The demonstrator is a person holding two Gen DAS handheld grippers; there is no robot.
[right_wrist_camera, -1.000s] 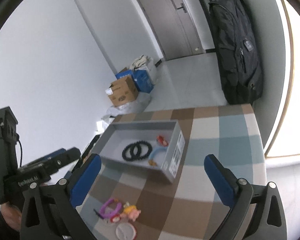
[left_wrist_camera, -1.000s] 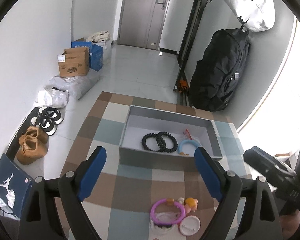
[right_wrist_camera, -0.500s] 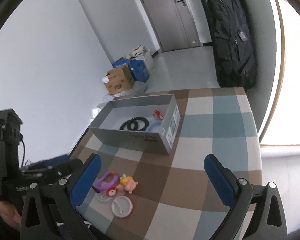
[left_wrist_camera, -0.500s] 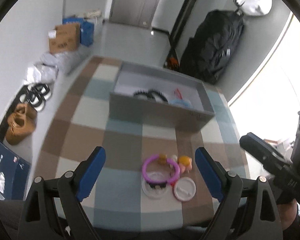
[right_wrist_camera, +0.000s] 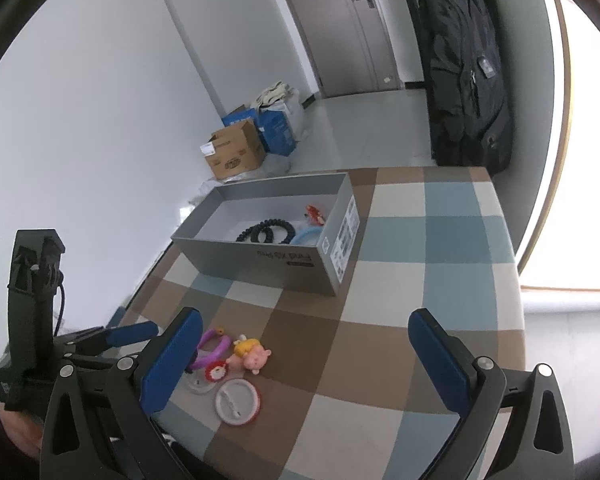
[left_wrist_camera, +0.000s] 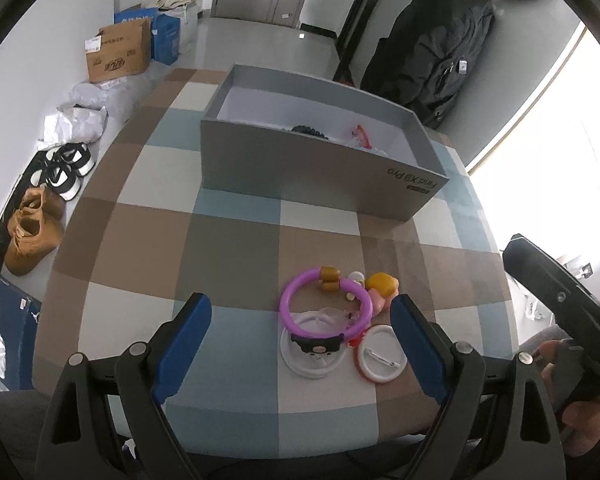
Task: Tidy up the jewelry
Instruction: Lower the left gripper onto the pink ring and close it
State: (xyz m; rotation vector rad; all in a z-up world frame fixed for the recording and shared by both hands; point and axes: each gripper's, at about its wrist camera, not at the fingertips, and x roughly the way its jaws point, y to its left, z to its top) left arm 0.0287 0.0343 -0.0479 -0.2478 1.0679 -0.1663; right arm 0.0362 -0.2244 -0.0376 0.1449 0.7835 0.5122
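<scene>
We hold both grippers — left gripper (left_wrist_camera: 300, 344) and right gripper (right_wrist_camera: 306, 354) — with jaws wide apart and empty, above the purple plastic ring bracelet (left_wrist_camera: 326, 306) lying on the checked tablecloth (left_wrist_camera: 227, 248) before the grey cardboard box (left_wrist_camera: 320, 172).

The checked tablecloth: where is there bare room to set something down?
Bare: the squares between the grey box and the purple ring, and the side towards the window. Crowded: the near edge, where ring, pig figure and white badges cluster.
</scene>
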